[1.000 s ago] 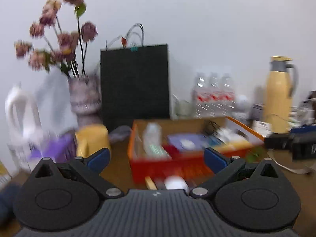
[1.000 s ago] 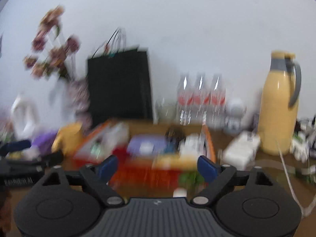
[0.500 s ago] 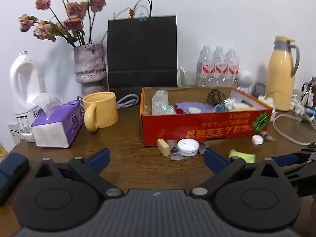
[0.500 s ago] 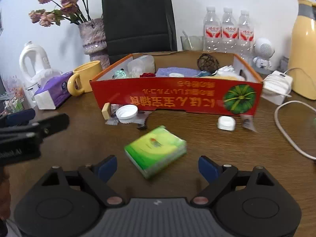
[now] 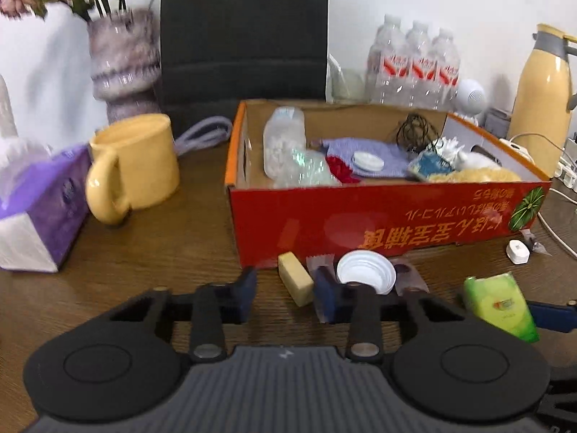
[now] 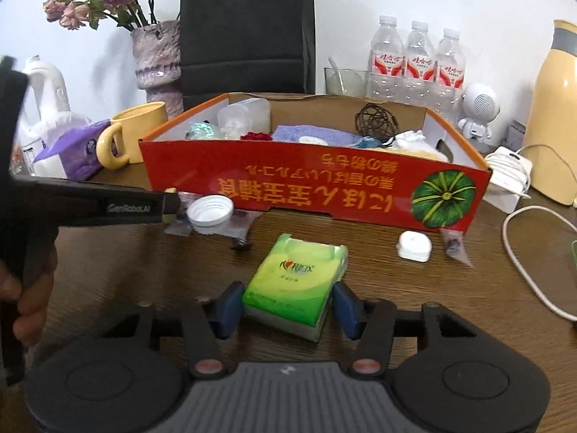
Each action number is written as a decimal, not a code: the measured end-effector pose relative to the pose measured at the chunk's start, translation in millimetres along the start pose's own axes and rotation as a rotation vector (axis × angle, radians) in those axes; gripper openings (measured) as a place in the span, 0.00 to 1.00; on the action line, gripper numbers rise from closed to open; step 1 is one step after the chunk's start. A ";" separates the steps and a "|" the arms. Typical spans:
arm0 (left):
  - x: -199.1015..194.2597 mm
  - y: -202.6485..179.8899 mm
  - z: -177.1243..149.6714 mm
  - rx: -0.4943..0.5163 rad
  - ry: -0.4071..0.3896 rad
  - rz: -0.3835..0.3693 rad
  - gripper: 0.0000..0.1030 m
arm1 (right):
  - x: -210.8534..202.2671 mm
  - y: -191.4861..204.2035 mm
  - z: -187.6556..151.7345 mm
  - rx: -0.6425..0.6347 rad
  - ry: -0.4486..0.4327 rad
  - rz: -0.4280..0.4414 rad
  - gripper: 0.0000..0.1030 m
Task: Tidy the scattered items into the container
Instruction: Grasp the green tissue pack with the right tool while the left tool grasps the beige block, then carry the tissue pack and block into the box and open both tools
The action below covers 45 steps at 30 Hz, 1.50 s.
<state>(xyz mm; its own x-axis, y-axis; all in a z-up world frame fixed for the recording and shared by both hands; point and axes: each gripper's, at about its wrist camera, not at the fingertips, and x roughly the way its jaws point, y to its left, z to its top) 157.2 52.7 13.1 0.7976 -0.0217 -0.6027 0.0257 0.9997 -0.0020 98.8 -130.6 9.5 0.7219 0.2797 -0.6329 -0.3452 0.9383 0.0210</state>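
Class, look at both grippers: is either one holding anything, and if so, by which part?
Nothing is held yet. The right gripper is open, its fingers straddling the near end of the green tissue pack. The left gripper is open around the yellow eraser.

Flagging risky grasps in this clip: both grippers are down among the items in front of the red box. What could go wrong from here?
1. The right gripper brackets the green tissue pack only at its near end, jaws open; closing there could squash the soft pack or let it pivot.
2. The left gripper straddles the tan block, but its right finger sits beside the white cap and a clear wrapper; closing may shove or pinch those.
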 end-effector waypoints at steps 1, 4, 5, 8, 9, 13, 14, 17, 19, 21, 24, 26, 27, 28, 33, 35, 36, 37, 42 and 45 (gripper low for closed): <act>2.3 0.2 -0.2 -0.001 0.005 -0.004 0.29 | -0.3 -1.7 -0.3 -0.004 0.001 -0.005 0.50; 5.2 -0.7 0.1 0.004 0.003 -0.005 0.21 | 1.9 -5.2 0.5 -0.014 0.010 -0.004 0.50; 5.0 -0.2 0.6 -0.001 0.008 -0.013 0.19 | 3.0 -4.9 0.7 -0.020 0.014 -0.005 0.50; 2.5 2.2 1.8 -0.017 0.015 -0.018 0.12 | 3.1 -4.1 1.0 -0.035 0.010 -0.004 0.48; 0.2 3.4 0.9 -0.020 0.010 -0.017 0.12 | 2.5 -3.7 1.0 -0.034 0.010 -0.002 0.47; -21.1 7.0 -3.5 -0.046 -0.026 -0.003 0.11 | -5.4 -3.6 -0.6 -0.040 -0.006 0.013 0.46; -32.6 7.6 -5.1 -0.057 -0.046 0.003 0.11 | -9.9 -3.3 -0.6 -0.043 -0.019 0.015 0.46; -70.8 3.4 -14.3 -0.086 -0.118 0.024 0.11 | -33.9 -3.5 -2.5 -0.053 -0.081 0.033 0.46; -96.3 -5.7 -25.9 -0.077 -0.167 0.036 0.11 | -53.6 -5.9 -9.0 -0.068 -0.128 0.031 0.46; -117.9 -16.3 -38.9 -0.060 -0.210 0.041 0.11 | -71.0 -9.4 -14.5 -0.053 -0.141 0.019 0.46; -141.0 -27.9 -54.0 -0.069 -0.248 0.000 0.12 | -98.7 -7.5 -22.2 -0.053 -0.177 -0.005 0.47; -146.9 -35.1 -58.4 -0.056 -0.234 -0.022 0.12 | -120.4 -3.5 -29.5 -0.070 -0.216 -0.023 0.47; -149.2 -39.1 -59.2 -0.038 -0.219 -0.041 0.12 | -131.3 -2.3 -34.4 -0.078 -0.239 -0.024 0.47; -150.0 -42.8 -60.0 -0.025 -0.208 -0.059 0.12 | -141.6 -1.1 -39.5 -0.088 -0.260 -0.021 0.47; -168.5 -59.0 -65.9 -0.004 -0.244 -0.084 0.12 | -164.5 2.7 -50.0 -0.120 -0.284 -0.018 0.47; -170.6 -64.1 -69.8 0.007 -0.237 -0.089 0.12 | -167.8 2.8 -50.9 -0.119 -0.290 -0.007 0.47; -168.9 -66.2 -71.0 0.015 -0.228 -0.083 0.12 | -168.8 2.2 -51.2 -0.115 -0.292 0.001 0.47; -167.0 -67.2 -71.1 0.014 -0.217 -0.078 0.12 | -168.7 1.3 -51.6 -0.107 -0.295 0.008 0.47; -153.6 -71.3 -67.9 0.002 -0.200 -0.074 0.12 | -155.6 -8.5 -58.8 -0.059 -0.274 0.055 0.47; -136.3 -77.3 -64.7 0.033 -0.167 -0.062 0.12 | -141.6 -16.2 -61.1 -0.042 -0.248 0.068 0.47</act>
<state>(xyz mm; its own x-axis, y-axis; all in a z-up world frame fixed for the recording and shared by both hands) 7.6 -20.7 43.8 0.8828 -0.0882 -0.4613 0.0958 0.9954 -0.0070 -34.5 -197.8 51.5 0.8193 0.3883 -0.4218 -0.4190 0.9077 0.0217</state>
